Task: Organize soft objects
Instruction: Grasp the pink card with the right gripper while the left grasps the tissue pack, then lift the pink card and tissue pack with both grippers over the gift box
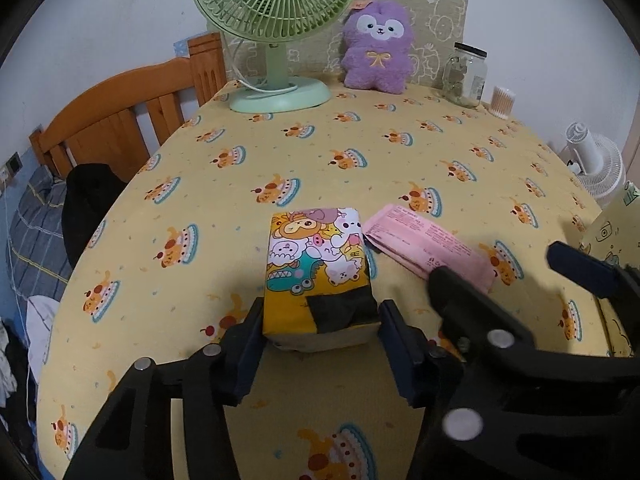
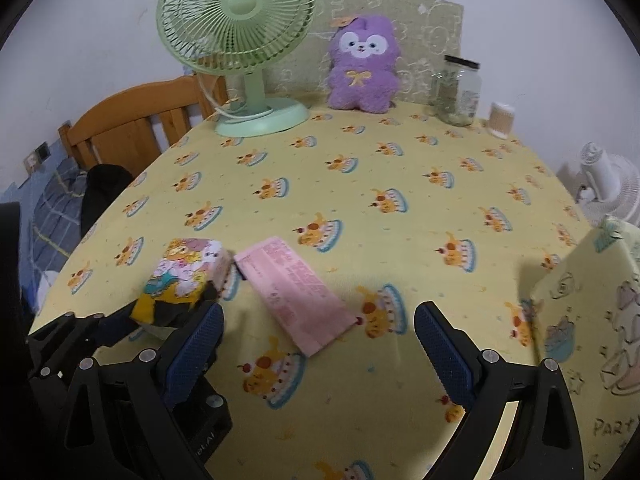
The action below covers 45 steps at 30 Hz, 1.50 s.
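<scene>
Now the left hand-held gripper [image 1: 320, 330] clamps the cartoon tissue pack [image 1: 316, 264]; right hand-held gripper [image 2: 320, 344] gapes.

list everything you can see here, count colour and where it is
cartoon tissue pack: 1, yellow with multicoloured characters, near table edge, between the left gripper's fingers
pink pack: 1, pink, lying flat just right of the cartoon pack
plush toy: 1, purple, upright at the back
desk fan: 1, green, back left
glass jar: 1, clear with dark lid, back right
cotton swab tub: 1, white and tan, right of the jar
patterned box: 1, pale yellow, right edge
tablecloth: 1, yellow with cake print
wooden bed frame: 1, orange-brown, left of table
white fan: 1, off the table, right
left gripper: 1, black, blue pads, closed on the cartoon pack
right gripper: 1, black, blue pads, open above the pink pack
</scene>
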{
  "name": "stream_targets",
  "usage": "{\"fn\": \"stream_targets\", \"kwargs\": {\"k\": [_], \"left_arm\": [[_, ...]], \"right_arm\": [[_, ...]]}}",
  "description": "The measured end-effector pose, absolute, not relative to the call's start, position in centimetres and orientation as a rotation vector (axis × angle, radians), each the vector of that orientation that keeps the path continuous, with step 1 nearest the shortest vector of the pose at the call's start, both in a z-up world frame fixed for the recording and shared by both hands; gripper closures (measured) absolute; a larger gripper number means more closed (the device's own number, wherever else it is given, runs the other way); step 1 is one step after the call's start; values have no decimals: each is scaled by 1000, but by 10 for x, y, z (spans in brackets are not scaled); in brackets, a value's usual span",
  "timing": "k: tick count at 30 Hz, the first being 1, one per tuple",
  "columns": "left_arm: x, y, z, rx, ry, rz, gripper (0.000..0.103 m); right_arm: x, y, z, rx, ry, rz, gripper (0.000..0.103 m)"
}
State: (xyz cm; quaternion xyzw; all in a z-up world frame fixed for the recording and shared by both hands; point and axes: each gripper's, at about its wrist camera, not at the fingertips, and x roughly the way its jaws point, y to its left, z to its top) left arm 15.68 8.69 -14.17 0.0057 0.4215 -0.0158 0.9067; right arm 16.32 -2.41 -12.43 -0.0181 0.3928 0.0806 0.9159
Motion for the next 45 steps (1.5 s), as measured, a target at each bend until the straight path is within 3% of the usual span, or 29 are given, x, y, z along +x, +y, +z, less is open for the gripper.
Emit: {"fn": "stream_targets", "kwargs": {"k": [9, 13, 16, 21, 26, 45], "left_arm": [[154, 78, -140, 62, 855, 15, 51], [157, 81, -141, 44, 862, 11, 51], [159, 85, -141, 22, 868, 4, 50], [160, 85, -141, 20, 869, 5, 50], [160, 86, -141, 5, 868, -4, 50], [135, 76, -140, 34, 876, -4, 52]], "right_arm": [[181, -15, -135, -72, 834, 170, 5], [190, -16, -140, -63, 862, 189, 10], [195, -11, -142, -63, 872, 225, 20], [198, -6, -144, -49, 891, 267, 47], [193, -6, -143, -40, 884, 261, 59], [157, -24, -133, -60, 879, 242, 61]]}}
